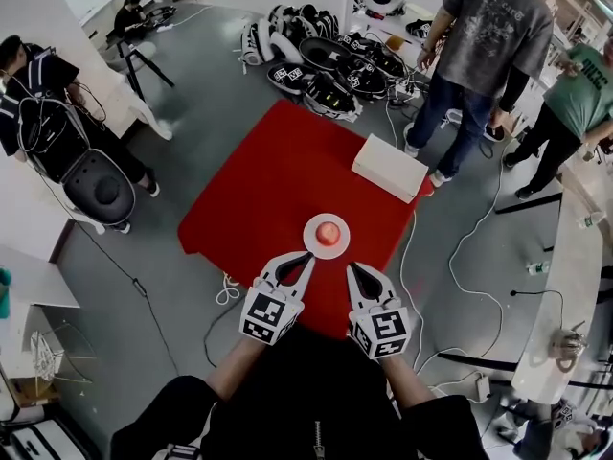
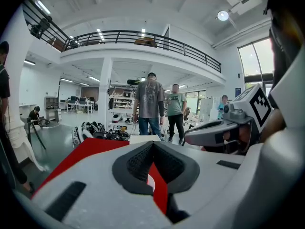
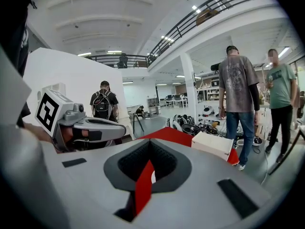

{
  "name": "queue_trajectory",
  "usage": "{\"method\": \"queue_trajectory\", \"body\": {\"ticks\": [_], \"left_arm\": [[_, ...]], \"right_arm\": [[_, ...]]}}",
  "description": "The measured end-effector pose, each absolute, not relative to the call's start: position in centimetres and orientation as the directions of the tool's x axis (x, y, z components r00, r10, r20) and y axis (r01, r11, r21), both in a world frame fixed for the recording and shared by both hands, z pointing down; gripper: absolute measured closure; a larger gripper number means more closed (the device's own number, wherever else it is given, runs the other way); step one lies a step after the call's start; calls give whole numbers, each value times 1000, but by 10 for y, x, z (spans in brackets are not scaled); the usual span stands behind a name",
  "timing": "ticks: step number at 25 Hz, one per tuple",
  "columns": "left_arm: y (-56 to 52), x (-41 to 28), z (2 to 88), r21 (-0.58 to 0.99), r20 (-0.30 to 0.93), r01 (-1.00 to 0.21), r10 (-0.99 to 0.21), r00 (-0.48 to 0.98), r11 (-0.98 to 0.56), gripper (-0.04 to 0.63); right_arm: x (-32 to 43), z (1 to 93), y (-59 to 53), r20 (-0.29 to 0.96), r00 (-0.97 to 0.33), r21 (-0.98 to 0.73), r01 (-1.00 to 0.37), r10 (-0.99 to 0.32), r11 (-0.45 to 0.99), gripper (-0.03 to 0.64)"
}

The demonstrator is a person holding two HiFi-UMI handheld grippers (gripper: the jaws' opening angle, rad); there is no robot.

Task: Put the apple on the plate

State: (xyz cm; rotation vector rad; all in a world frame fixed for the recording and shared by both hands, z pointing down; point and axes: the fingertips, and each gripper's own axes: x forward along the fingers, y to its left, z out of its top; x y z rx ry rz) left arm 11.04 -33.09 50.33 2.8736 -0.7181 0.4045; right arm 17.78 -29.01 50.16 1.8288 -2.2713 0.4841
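A red apple point(image 1: 329, 233) sits on a small white plate point(image 1: 311, 243) near the front edge of a red table point(image 1: 268, 185), seen from the head view in an open workshop with a grey floor. The left gripper point(image 1: 304, 256) and the right gripper point(image 1: 351, 267) hover just short of the plate, one to each side of it, tips angled in towards it and neither touching plate or fruit. Each gripper view shows its jaws drawn together with nothing held, only a thin sliver of red tabletop and white plate visible through the slit (the marker cubes on both tools face up towards the head camera). A white box point(image 1: 388, 167) rests at the table's far right edge, well apart from the plate. Beyond the table, two people point(image 1: 484, 56) stand near a heap of black and white gear point(image 1: 326, 65) on the floor.
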Motion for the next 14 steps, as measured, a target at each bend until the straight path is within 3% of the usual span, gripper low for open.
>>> {"method": "queue_trajectory", "body": {"ticks": [14], "left_arm": [[-327,110,509,81,299,-491,-449,842,-867,589]], "right_arm": [[175,506,-288,350,-242,-127,-969,-905,210,606]]}}
